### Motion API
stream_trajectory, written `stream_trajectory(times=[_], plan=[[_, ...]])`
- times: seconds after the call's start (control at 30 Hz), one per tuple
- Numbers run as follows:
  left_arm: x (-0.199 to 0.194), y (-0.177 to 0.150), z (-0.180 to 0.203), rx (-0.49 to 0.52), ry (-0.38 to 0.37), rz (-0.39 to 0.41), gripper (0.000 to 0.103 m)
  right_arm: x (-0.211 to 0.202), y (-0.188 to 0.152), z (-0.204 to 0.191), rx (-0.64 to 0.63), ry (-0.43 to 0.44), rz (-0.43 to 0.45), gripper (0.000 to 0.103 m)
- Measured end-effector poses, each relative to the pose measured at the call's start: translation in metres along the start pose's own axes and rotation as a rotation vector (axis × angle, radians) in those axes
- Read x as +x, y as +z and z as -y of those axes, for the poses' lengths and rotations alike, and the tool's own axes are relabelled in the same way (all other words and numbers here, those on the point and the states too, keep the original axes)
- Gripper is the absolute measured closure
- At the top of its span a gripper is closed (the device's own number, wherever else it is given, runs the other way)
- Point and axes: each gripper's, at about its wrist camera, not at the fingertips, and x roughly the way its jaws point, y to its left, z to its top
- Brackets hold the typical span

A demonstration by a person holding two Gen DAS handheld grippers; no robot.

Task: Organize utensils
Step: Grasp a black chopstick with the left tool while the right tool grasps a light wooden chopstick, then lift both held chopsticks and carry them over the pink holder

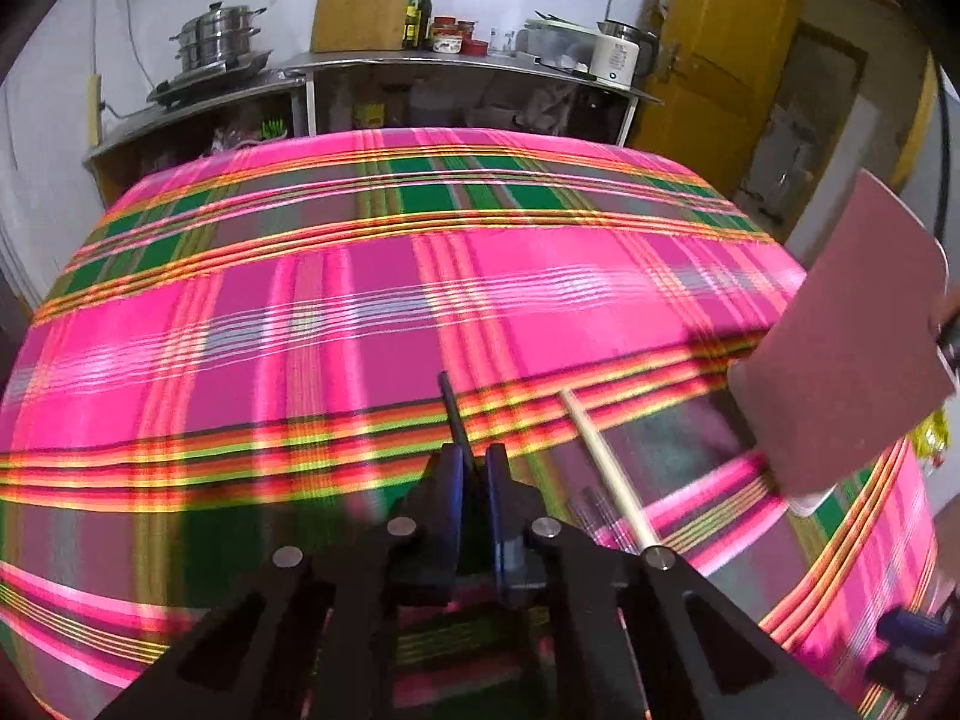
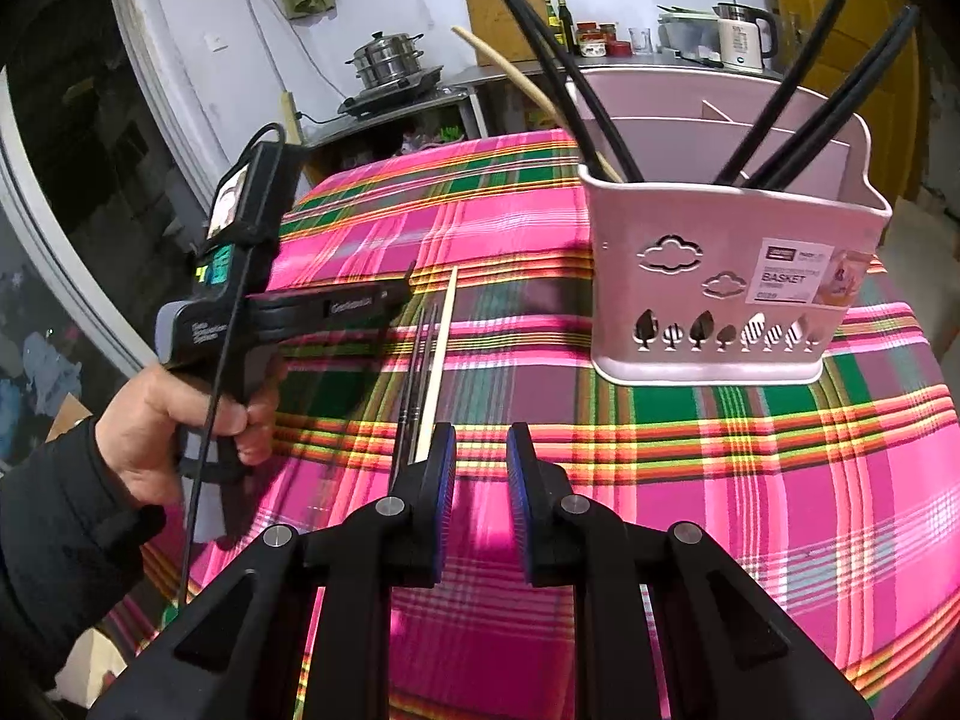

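My left gripper point(image 1: 474, 459) is shut on a black chopstick point(image 1: 451, 411) that sticks forward above the plaid cloth; it also shows in the right wrist view point(image 2: 403, 291) at the left. A pale wooden chopstick point(image 1: 603, 468) lies beside it on the cloth, also in the right wrist view point(image 2: 439, 354) next to thin metal chopsticks point(image 2: 418, 372). A pink utensil basket point(image 2: 726, 276) stands at the right, holding several black chopsticks point(image 2: 804, 102) and a wooden one point(image 2: 522, 81). My right gripper point(image 2: 480, 459) is open and empty above the cloth.
The table is covered by a pink plaid cloth point(image 1: 360, 312). The basket's side point(image 1: 846, 342) fills the right of the left wrist view. Behind the table a metal counter point(image 1: 420, 63) carries steamer pots point(image 1: 216, 36), bottles, jars and a kettle point(image 2: 741, 39).
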Motion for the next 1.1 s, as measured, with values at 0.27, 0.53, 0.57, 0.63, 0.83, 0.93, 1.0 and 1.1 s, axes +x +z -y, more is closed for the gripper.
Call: stream_trajectory(times=[0.27, 0.53, 0.57, 0.63, 0.83, 0.93, 1.0, 1.1], plan=[[-0.024, -0.019, -0.047, -0.011, 0.018, 0.001, 0.098, 0.020, 0.009, -0.013, -0.041, 0.008, -0.015, 0.085], [-0.041, -0.033, -0.088, -0.105, 0.038, 0.006, 0.097, 0.058, 0.031, -0.033, -0.097, 0.002, -0.047, 0.085], [-0.042, -0.033, -0.091, -0.110, 0.039, 0.002, 0.097, 0.062, 0.034, -0.034, -0.101, 0.000, -0.051, 0.085], [-0.043, -0.032, -0.093, -0.111, 0.036, -0.008, 0.097, 0.073, 0.040, -0.038, -0.111, -0.006, -0.060, 0.085], [-0.040, -0.029, -0.089, -0.101, 0.037, -0.034, 0.095, 0.102, 0.062, -0.043, -0.126, -0.037, -0.090, 0.085], [-0.040, -0.030, -0.089, -0.105, 0.031, -0.037, 0.094, 0.110, 0.071, -0.039, -0.122, -0.053, -0.098, 0.085], [-0.040, -0.030, -0.090, -0.106, 0.028, -0.036, 0.094, 0.117, 0.077, -0.037, -0.121, -0.069, -0.107, 0.085], [-0.040, -0.030, -0.089, -0.102, 0.030, -0.032, 0.094, 0.126, 0.083, -0.034, -0.114, -0.079, -0.128, 0.085]])
